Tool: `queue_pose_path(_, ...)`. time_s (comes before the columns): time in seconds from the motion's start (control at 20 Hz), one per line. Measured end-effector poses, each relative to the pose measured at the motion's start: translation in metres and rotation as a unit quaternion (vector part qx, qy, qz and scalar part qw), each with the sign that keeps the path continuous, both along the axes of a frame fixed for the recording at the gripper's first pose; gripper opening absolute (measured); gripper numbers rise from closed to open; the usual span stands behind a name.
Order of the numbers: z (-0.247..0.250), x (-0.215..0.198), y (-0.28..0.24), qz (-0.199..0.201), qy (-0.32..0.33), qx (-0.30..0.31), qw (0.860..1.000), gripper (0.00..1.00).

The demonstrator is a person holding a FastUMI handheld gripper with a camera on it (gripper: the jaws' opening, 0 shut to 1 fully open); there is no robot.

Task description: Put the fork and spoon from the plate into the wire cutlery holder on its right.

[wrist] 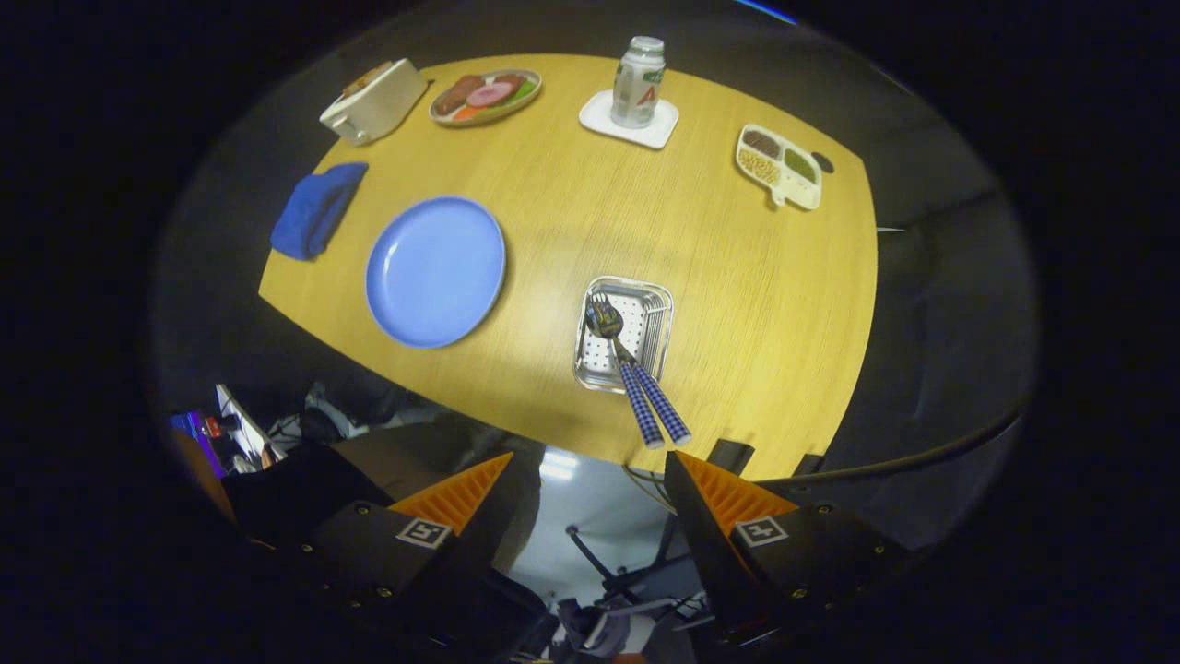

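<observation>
Lying together in the wire cutlery holder [624,334], fork [616,343] and spoon [606,320], well beyond the released, empty claw [590,480].

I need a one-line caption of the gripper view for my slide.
Open gripper hangs above the table; fork and spoon lie in the holder, plate bare.

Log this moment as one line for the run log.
hand-held gripper: open, empty, held back above table edge | fork and spoon: in wire cutlery holder, handles overhanging | plate: bare

Wooden table [737,304], dark cloth wall behind, pale glossy floor [590,507] below.
</observation>
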State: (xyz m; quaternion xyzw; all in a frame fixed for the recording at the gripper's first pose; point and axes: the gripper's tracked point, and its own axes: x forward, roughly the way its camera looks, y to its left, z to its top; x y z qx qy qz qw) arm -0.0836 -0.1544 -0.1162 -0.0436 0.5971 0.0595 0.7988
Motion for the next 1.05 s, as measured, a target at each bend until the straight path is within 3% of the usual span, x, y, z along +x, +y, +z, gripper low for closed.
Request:
queue_pose_path(0.1,0.014,0.01,0.016,-0.042,-0.101,0.019,0.994,0.96)
queue_pose_path(0.25,0.044,0.026,0.029,-0.09,-0.253,0.029,0.963,0.96)
queue_pose_path(0.45,0.111,0.043,0.045,-0.112,-0.423,0.016,0.899,0.96)
queue_pose_path(0.6,0.169,0.042,0.062,-0.111,-0.533,-0.008,0.839,0.95)
queue_pose_path(0.7,0.194,0.035,0.073,-0.115,-0.578,-0.026,0.808,0.95)
queue_pose_path(0.8,0.211,0.029,0.085,-0.119,-0.604,-0.037,0.787,0.95)
queue_pose_path(0.9,0.233,0.026,0.093,-0.134,-0.644,-0.03,0.753,0.95)
queue_pose_path(0.95,0.234,0.024,0.097,-0.144,-0.653,-0.021,0.743,0.95)
queue_pose_path(1.05,0.225,0.025,0.104,-0.153,-0.648,-0.001,0.746,0.95)
